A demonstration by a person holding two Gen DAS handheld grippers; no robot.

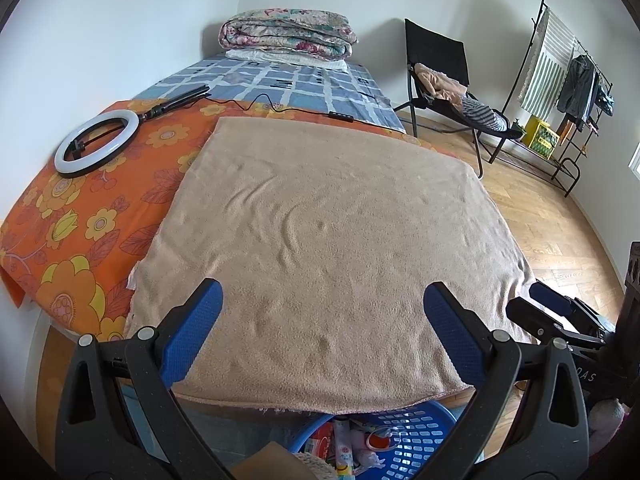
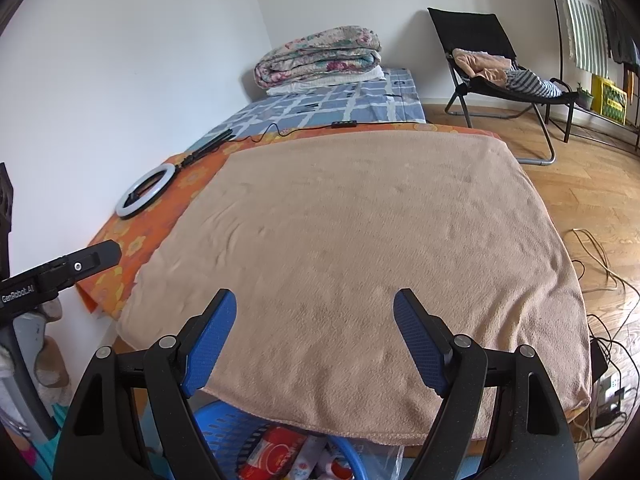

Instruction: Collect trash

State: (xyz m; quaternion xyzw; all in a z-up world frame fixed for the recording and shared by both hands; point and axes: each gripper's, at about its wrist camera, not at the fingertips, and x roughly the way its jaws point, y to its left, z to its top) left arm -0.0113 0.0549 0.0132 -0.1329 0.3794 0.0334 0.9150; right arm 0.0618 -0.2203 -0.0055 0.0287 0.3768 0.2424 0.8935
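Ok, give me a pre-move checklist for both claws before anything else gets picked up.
1. Left claw open and holding nothing: ok.
2. Right claw open and holding nothing: ok.
3. Blue basket below the bed's near edge, wrappers already inside: ok.
4. Trash left on the tan blanket: none visible, ok.
5. Ring light and its cable on the orange sheet, not trash, leave alone: ok.
6. Trash on the floor: cannot tell.

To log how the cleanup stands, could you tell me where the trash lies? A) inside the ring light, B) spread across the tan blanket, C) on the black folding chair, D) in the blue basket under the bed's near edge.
D: wrappers and packets sit in the blue basket below the near edge of the tan blanket, whose top is bare.
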